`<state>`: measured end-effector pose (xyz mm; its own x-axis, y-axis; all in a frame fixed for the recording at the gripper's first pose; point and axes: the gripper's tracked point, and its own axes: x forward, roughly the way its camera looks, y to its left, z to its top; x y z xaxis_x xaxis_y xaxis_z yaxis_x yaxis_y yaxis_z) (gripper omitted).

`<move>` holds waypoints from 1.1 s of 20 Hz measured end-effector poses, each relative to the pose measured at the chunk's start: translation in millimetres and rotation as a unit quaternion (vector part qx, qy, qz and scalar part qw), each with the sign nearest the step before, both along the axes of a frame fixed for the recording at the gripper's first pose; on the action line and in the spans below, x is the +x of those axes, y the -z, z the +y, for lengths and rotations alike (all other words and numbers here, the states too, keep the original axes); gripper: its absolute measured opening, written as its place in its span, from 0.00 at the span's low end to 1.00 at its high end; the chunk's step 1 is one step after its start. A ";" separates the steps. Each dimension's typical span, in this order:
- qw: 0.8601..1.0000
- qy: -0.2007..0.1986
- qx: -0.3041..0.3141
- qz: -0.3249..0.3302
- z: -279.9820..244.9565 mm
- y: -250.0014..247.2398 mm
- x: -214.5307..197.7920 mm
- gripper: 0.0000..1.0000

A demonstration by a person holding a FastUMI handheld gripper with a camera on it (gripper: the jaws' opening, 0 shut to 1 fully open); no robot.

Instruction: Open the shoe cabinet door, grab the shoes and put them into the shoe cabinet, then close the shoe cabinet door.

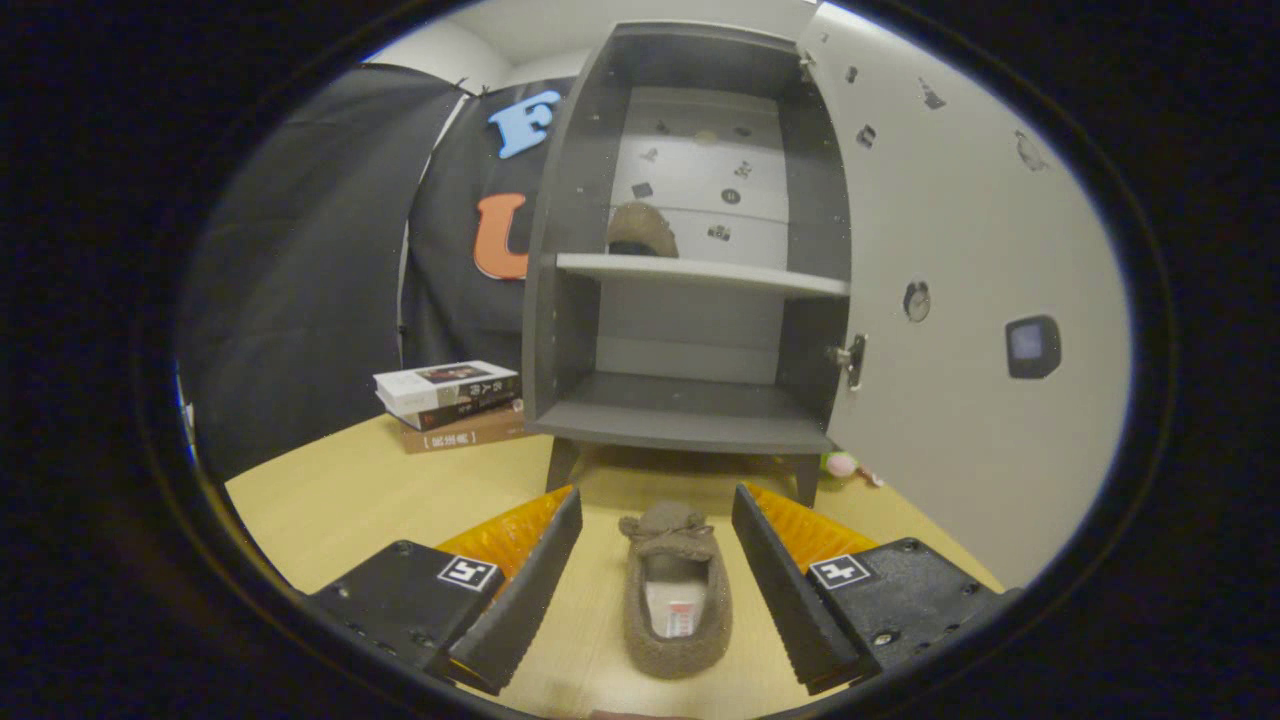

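Gripper (655, 535) gapes wide around a slipper (676, 590), untouched; beyond, open cabinet (690, 425) shelves another slipper (640, 230).

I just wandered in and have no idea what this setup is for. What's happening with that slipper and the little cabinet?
A person is using a hand-held two-finger gripper to put shoes away. Its fingers are open on either side of a fuzzy grey-brown slipper lying on the pale wooden table, not pressing on it. Just beyond stands the small grey shoe cabinet, its white door already swung open. A matching slipper sits on the upper shelf. A stack of books lies beside the cabinet.
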<state>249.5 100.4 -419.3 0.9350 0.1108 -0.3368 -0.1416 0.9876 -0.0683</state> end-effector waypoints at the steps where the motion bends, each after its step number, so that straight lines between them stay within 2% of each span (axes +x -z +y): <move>1: 1.000 -0.001 0.003 0.025 2.6 17.0 6.0 0.97; 3: 0.997 -0.001 0.017 0.081 6.5 50.3 15.6 0.93; 5: 0.989 0.000 0.035 0.141 11.0 83.1 20.9 0.80; 6: 0.986 0.002 0.039 0.160 9.5 95.8 24.7 0.68; 7: 0.987 0.002 0.036 0.157 8.8 97.0 29.3 0.66; 8: 0.989 0.006 0.026 0.147 5.0 98.3 38.3 0.56; 10: 0.982 0.001 0.041 0.187 6.3 113.6 39.5 0.36; 12: 0.977 0.016 0.068 0.199 3.0 114.0 40.2 0.34; 14: 0.981 0.002 0.062 0.183 6.4 116.5 44.8 0.31; 16: 0.983 -0.002 0.080 0.165 5.7 106.4 41.2 0.13; 17: 0.984 -0.009 0.083 0.155 6.0 100.1 39.3 0.11; 22: 0.993 -0.009 0.069 0.093 -11.8 44.7 27.6 0.10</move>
<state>277.1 88.6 -464.0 0.8558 0.1846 -0.4832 -0.1575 0.9828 0.0965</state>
